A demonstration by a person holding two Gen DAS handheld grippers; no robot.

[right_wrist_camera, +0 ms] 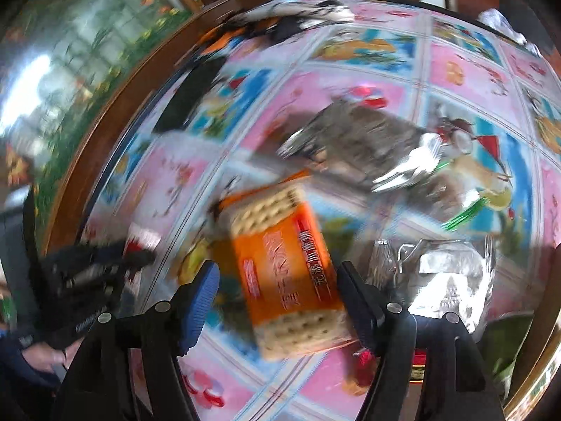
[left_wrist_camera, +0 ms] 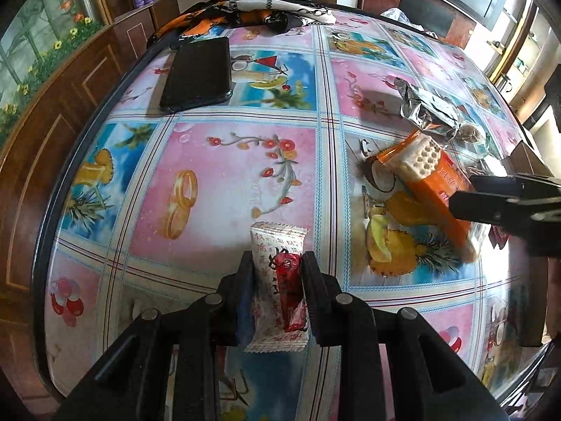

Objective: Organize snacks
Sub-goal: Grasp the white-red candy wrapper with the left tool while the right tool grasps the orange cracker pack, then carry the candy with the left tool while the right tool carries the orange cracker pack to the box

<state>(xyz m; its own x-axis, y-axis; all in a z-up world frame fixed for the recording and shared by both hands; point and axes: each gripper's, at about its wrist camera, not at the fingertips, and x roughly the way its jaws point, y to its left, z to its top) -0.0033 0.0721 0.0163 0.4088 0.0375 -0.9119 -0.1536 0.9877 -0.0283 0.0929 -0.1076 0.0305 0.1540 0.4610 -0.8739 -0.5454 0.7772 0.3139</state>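
A small white packet [left_wrist_camera: 278, 280] with a red sweet inside sits upright between the pads of my left gripper [left_wrist_camera: 277, 258], which is shut on it just above the flowered tablecloth [left_wrist_camera: 224, 182]. An orange pack of crackers [right_wrist_camera: 284, 266] lies between the fingers of my right gripper [right_wrist_camera: 277, 270]. That gripper stands open, with a clear gap at the blue left pad [right_wrist_camera: 201, 301]. The right wrist view is blurred. In the left wrist view the cracker pack [left_wrist_camera: 434, 182] lies at the right, with the right gripper [left_wrist_camera: 466, 194] over its near end.
Crumpled silver foil packets [left_wrist_camera: 427, 108] lie beyond the crackers, and another [right_wrist_camera: 448, 280] is right of my right gripper. A black phone [left_wrist_camera: 200, 73] and a patterned cloth [left_wrist_camera: 245, 14] lie at the far left. The table's dark rim [left_wrist_camera: 52, 189] curves along the left.
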